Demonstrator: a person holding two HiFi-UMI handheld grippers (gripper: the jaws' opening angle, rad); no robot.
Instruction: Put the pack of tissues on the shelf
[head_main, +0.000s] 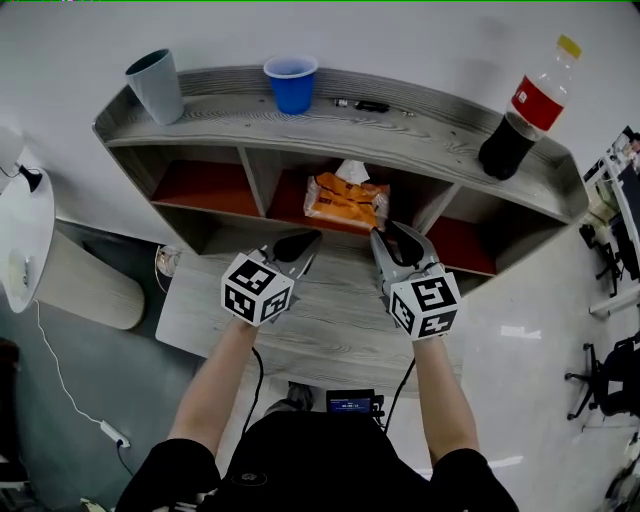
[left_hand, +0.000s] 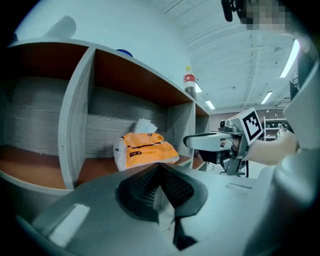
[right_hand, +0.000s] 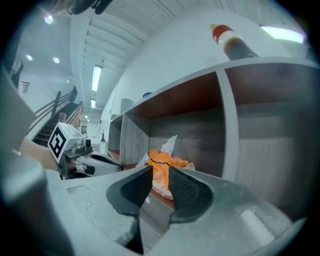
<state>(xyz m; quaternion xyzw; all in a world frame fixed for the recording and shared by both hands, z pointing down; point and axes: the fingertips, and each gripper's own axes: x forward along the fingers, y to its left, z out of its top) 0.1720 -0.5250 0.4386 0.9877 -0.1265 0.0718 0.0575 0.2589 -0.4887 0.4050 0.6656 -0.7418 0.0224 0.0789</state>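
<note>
Pack of tissues (head_main: 346, 200) sits in the middle compartment of the shelf (head_main: 400, 125), white sheet sticking up at the back, on the red-brown floor; nothing touching it.
Left tongs (head_main: 303, 242) clenched, tips together, empty; hovering over the table (head_main: 330, 335) just in front of the shelf.
Right tongs (head_main: 392, 238) released, jaws slightly parted, nothing between them; orange pack visible through the gap, set apart from it.
Shelf top: grey cup (head_main: 157, 87), blue cup (head_main: 291, 83), pen (head_main: 365, 104), cola bottle (head_main: 520, 115).
</note>
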